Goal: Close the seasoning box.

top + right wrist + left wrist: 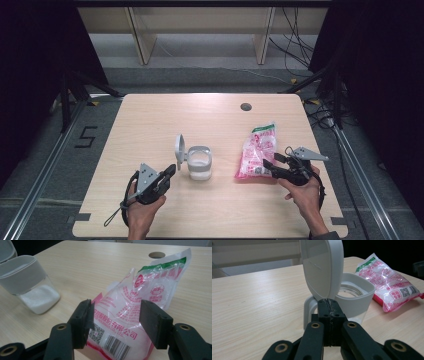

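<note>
A glass jar (200,165) with a grey collar stands mid-table, its grey lid (179,148) flipped up on the left side. White powder (40,298) lies in the jar's bottom. My left gripper (172,170) points at the jar from the lower left. Its jaws are shut with nothing between them, and its tip (328,302) sits just below the raised lid (322,265). A pink and clear bag (257,150) of white granules lies to the right. My right gripper (116,317) is closed on the bag's (140,295) near end, a pad on each side.
The wooden table (150,125) has a round cable hole (245,106) near its far edge, behind the bag. Black curtains stand on both sides, and cables run on the floor at the far right. A person's hands hold both grippers at the near edge.
</note>
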`<state>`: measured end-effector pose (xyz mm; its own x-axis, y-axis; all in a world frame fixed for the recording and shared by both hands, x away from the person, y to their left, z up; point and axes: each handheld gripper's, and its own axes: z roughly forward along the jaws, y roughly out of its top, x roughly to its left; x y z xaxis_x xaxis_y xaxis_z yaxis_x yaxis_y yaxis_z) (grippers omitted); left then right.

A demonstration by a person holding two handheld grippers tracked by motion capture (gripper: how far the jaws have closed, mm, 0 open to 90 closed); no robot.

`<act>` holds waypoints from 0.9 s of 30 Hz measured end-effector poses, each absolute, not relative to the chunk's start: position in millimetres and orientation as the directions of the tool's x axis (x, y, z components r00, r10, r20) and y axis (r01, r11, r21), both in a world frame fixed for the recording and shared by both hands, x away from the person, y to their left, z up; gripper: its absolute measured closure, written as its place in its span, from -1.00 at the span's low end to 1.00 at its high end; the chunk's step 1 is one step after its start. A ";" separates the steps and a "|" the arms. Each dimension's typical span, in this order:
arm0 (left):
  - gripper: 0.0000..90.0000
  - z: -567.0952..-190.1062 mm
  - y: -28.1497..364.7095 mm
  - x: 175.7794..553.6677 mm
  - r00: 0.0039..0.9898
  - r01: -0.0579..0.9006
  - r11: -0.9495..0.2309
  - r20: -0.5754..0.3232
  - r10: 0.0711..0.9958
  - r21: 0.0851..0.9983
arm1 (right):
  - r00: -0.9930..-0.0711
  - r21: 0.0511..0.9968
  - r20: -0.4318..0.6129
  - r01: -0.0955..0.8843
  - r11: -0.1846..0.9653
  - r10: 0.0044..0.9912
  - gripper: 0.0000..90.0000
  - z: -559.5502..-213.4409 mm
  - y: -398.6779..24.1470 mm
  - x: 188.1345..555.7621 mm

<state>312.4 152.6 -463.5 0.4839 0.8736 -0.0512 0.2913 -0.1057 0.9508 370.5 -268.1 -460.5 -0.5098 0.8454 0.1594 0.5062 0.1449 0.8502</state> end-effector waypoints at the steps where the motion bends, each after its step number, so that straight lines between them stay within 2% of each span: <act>1: 0.99 -463.1 152.5 313.6 0.490 0.288 -0.102 -0.055 0.870 0.952 | -0.526 0.860 0.143 0.485 0.157 0.838 -0.01 -460.3 -269.6 370.5; 2: 0.99 -462.1 152.8 313.9 0.487 0.290 -0.104 -0.053 0.872 0.951 | -0.520 0.850 0.182 0.509 0.132 0.835 -0.01 -459.9 -267.3 368.3; 3: 0.98 -461.9 153.2 315.4 0.490 0.289 -0.107 -0.051 0.870 0.951 | -0.537 0.854 0.147 0.493 0.168 0.831 -0.01 -459.8 -269.0 369.4; 6: 0.99 -461.4 153.4 318.1 0.485 0.300 -0.104 -0.058 0.872 0.948 | -0.526 0.850 0.152 0.501 0.161 0.837 -0.01 -460.1 -266.2 367.9; 8: 0.98 -460.6 154.0 319.9 0.487 0.300 -0.107 -0.056 0.871 0.948 | -0.557 0.854 0.155 0.490 0.172 0.816 -0.01 -459.4 -267.4 367.3; 10: 0.98 -461.0 153.7 322.6 0.494 0.293 -0.095 -0.066 0.867 0.951 | -0.522 0.845 0.186 0.517 0.136 0.832 -0.01 -459.9 -264.8 363.3; 14: 0.98 -461.0 154.2 325.8 0.495 0.303 -0.101 -0.066 0.866 0.948 | -0.537 0.852 0.177 0.503 0.145 0.825 -0.02 -460.5 -266.6 361.8; 15: 0.98 -460.8 153.9 325.9 0.494 0.307 -0.105 -0.064 0.867 0.946 | -0.509 0.835 0.215 0.538 0.113 0.834 -0.02 -459.3 -264.1 358.0; 17: 0.98 -461.0 153.5 327.0 0.491 0.314 -0.097 -0.074 0.868 0.944 | -0.537 0.858 0.168 0.492 0.145 0.827 -0.02 -461.7 -265.1 359.4; 19: 0.97 -461.3 154.3 329.2 0.490 0.316 -0.090 -0.082 0.868 0.944 | -0.526 0.844 0.188 0.518 0.137 0.829 -0.02 -461.3 -263.0 355.5; 20: 0.97 -460.9 155.2 330.2 0.492 0.317 -0.092 -0.081 0.867 0.944 | -0.540 0.859 0.156 0.487 0.156 0.827 -0.02 -463.1 -263.6 357.5; 21: 0.96 -460.6 155.1 331.0 0.486 0.320 -0.082 -0.090 0.869 0.944 | -0.527 0.845 0.181 0.516 0.143 0.830 -0.02 -462.4 -261.0 354.2; 27: 0.97 -455.3 156.3 338.4 0.481 0.319 -0.100 -0.070 0.874 0.942 | -0.560 0.852 0.147 0.491 0.183 0.815 -0.02 -462.5 -261.2 352.0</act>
<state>338.4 156.3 -455.3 0.4808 0.8740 -0.0701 0.3192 -0.1000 0.9424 352.0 -261.2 -462.5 -0.5600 0.8153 0.1471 0.4905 0.1832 0.8520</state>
